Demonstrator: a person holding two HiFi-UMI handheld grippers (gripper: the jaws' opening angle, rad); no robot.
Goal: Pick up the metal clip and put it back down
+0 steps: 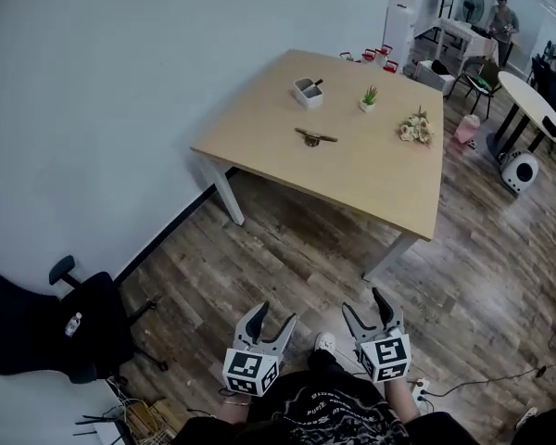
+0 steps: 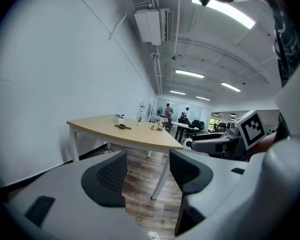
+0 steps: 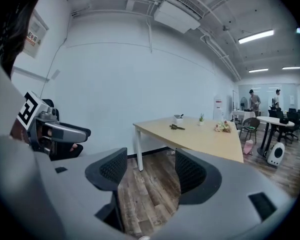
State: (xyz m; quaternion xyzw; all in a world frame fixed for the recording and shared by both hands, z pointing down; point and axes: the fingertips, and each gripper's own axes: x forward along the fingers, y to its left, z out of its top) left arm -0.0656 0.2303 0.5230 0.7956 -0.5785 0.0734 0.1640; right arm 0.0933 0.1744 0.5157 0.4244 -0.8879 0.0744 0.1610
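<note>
Wood-plank flooring (image 1: 287, 258) separates us from the tabletop (image 1: 380, 179), which stands well ahead against the white wall. We find the metal clip (image 1: 314, 138) lying flat near the middle of that tabletop. A white holder (image 1: 308, 92) and a small potted plant (image 1: 369, 97) stand behind it, and a bunch of flowers (image 1: 415, 127) lies off to its right; none of them touches it. We judge the task as not yet begun: the clip sits untouched and well apart from both grippers, so the approach, the grasp, the lift and the set-down are all left to do. We hold the left gripper (image 1: 271, 321) and the right gripper (image 1: 368, 311) low and close to the body, side by side, both aimed toward the tabletop and tilted slightly downward. The left gripper view shows its jaws wide apart, with only flooring and a table leg visible in the gap. The right gripper view shows the same condition: jaws wide, bare flooring between them. Neither gripper carries anything. Both gripper views place the clip small and far beyond the jaws, so we expect to step forward before either gripper can reach it.
</note>
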